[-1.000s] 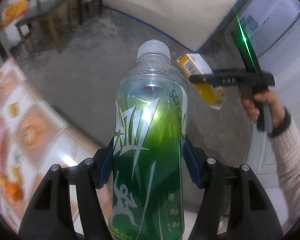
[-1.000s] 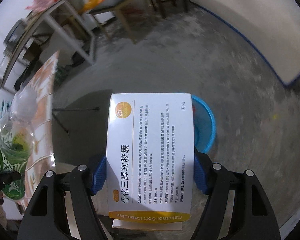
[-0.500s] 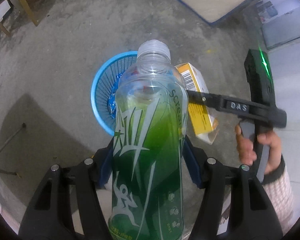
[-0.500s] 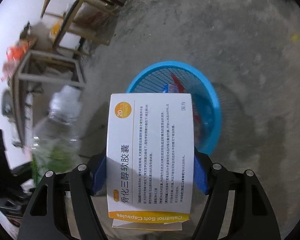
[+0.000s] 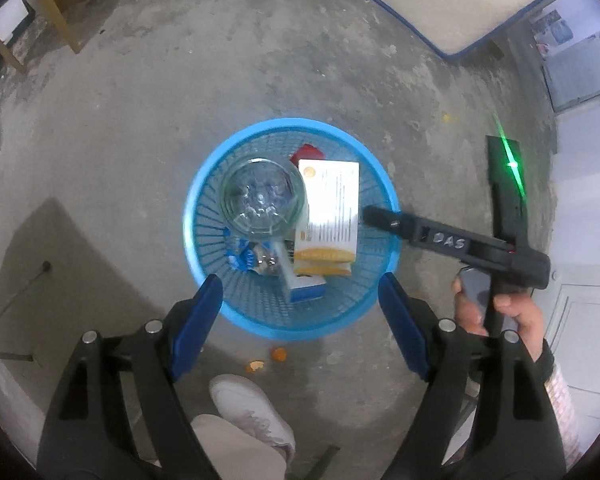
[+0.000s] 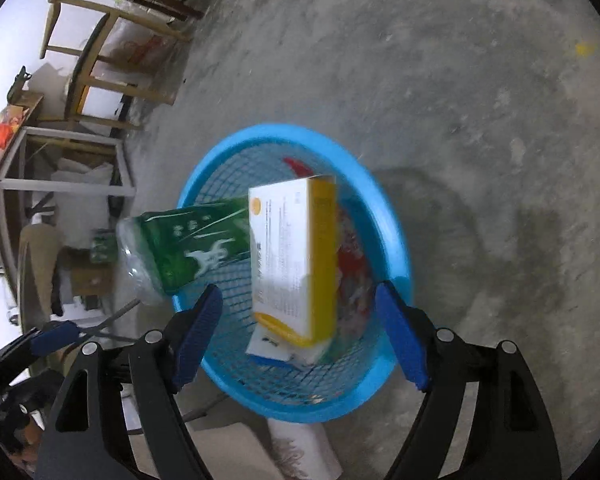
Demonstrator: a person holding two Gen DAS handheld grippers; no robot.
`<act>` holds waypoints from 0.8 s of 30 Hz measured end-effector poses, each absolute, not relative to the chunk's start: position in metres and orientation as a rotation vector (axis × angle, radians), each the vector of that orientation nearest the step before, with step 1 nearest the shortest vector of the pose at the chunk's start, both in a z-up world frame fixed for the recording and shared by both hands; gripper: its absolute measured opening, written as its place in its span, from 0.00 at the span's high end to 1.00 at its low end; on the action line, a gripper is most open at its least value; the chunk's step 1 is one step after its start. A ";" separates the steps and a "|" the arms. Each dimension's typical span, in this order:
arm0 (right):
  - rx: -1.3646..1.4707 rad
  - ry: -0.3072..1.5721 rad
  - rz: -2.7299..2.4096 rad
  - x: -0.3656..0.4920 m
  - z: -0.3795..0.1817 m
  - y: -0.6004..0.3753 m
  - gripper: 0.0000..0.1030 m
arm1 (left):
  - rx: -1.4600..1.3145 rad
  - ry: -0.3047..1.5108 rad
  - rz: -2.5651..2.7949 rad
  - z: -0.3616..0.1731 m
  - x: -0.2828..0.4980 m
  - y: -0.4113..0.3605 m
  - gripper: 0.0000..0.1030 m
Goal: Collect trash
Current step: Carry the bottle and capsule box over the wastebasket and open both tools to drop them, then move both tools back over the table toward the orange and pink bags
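A blue mesh basket stands on the concrete floor below both grippers; it also shows in the right wrist view. The green-labelled plastic bottle and the white and yellow medicine box are free of the grippers, in or just above the basket's mouth. In the right wrist view the bottle lies across the basket's left rim beside the box. My left gripper is open and empty above the basket's near rim. My right gripper is open and empty above the basket.
Other wrappers and a small blue and white box lie in the basket. My shoe is on the floor just before it, with orange scraps nearby. Wooden chairs and a table frame stand at the far left.
Both grippers have opened and let go: the bottle left my left gripper and the box left my right gripper, and both dropped towards the basket. Both views have tipped down over it.
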State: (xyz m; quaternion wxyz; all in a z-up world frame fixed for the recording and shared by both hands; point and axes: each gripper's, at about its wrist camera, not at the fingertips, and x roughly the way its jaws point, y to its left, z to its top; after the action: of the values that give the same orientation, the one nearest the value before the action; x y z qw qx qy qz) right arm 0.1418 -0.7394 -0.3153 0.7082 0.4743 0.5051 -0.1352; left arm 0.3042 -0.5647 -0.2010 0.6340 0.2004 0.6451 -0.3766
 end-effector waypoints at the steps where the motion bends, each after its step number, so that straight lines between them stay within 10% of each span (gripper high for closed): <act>1: 1.043 1.115 -0.311 0.140 -0.313 -0.742 0.25 | 0.453 1.472 -0.856 -0.198 0.306 -0.561 0.26; 24: 0.856 0.941 -0.270 0.066 -0.174 -0.661 0.25 | 0.245 1.054 -0.818 0.022 0.262 -0.315 0.17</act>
State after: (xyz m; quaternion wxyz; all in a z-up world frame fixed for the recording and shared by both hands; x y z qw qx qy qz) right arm 0.0657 -0.6607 -0.1740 0.7961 0.3983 0.4380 -0.1256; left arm 0.2622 -0.3147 0.0217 0.7785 0.1132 0.4876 -0.3785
